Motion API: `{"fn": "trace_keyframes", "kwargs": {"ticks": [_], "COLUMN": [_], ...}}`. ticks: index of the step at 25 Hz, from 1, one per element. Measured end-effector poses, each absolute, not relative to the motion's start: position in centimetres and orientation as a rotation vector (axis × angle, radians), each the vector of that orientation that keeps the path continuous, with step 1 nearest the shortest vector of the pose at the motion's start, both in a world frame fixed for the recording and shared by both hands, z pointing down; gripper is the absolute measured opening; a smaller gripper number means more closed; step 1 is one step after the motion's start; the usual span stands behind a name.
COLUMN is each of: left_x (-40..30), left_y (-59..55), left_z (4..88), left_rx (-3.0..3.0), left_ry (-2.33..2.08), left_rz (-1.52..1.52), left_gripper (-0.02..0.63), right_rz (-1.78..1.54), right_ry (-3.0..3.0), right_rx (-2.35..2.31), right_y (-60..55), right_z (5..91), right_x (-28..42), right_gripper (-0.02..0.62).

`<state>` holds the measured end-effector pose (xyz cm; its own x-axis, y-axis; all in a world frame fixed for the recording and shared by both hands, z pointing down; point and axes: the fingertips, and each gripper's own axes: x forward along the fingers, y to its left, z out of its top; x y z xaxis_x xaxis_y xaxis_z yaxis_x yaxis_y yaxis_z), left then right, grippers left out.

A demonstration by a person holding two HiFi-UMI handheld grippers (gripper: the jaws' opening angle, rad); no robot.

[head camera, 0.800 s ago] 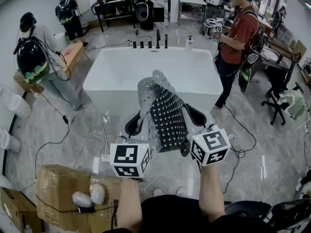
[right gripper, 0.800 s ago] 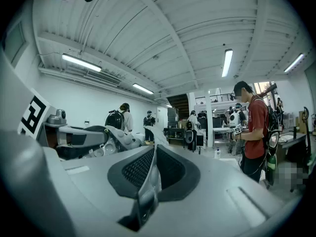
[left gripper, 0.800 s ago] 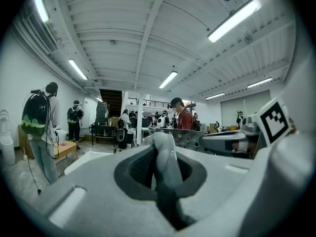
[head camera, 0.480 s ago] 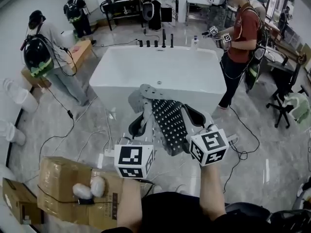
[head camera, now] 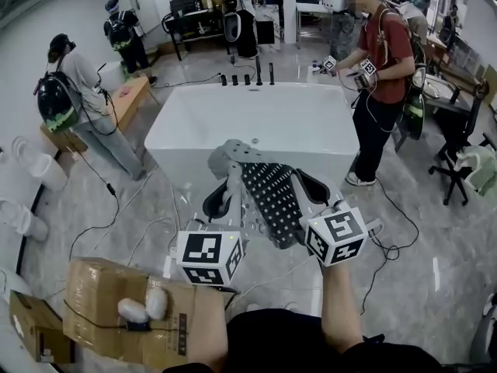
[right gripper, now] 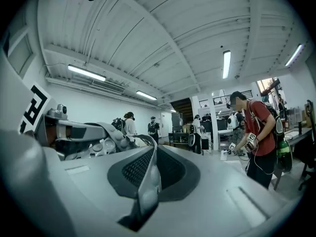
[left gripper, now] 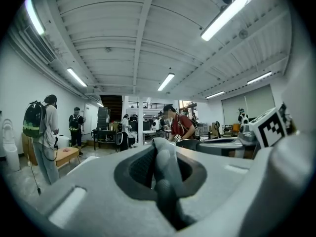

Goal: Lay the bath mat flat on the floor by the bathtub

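A grey rubber bath mat [head camera: 264, 193] with rows of suction cups hangs crumpled in the air between both grippers, in front of the white bathtub [head camera: 256, 123]. My left gripper [head camera: 225, 196] is shut on the mat's left edge [left gripper: 160, 177]. My right gripper [head camera: 307, 189] is shut on its right edge [right gripper: 147, 186]. In both gripper views the mat's edge runs pinched between the jaws, which point up and forward. The marker cubes [head camera: 208, 256] sit near my body.
A person in a red shirt [head camera: 384, 53] stands at the tub's right end with grippers in hand. Another person [head camera: 78, 99] stands left of the tub. Cardboard boxes [head camera: 132, 309] lie at my left. Cables [head camera: 140, 224] trail over the marble floor. An office chair [head camera: 462, 165] is at right.
The view has shifted a little toward the tub, and the mat's top has sagged lower between the grippers. Both grips are unchanged. The person in red has leaned toward the tub.
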<state>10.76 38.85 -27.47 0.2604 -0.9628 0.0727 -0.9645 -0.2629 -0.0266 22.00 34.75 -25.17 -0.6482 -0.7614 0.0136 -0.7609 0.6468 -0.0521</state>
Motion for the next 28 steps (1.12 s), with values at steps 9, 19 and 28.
{"fn": "trace_keyframes", "kwargs": {"ticks": [9,19,28], "left_x": [15.2,18.9,20.8], "left_y": [38.5,38.9,38.9], "left_z": [-29.0,-28.5,-27.7], "left_rx": [2.522,2.521,2.536], "left_ry": [-1.859,-1.875,-1.863], "left_rz": [0.111,0.125,0.132], "left_gripper": [0.017,0.017,0.017], "right_rz": [-0.129,-0.142,-0.129], "right_ry": [2.812,2.792,2.772], "right_rx": [-1.283,-1.265,-1.293], "right_y": [34.5,35.0,35.4], "right_z": [-25.2,-24.2,-23.5], "right_x": [25.8,29.6,32.4], "right_gripper": [0.023,0.023,0.023]}}
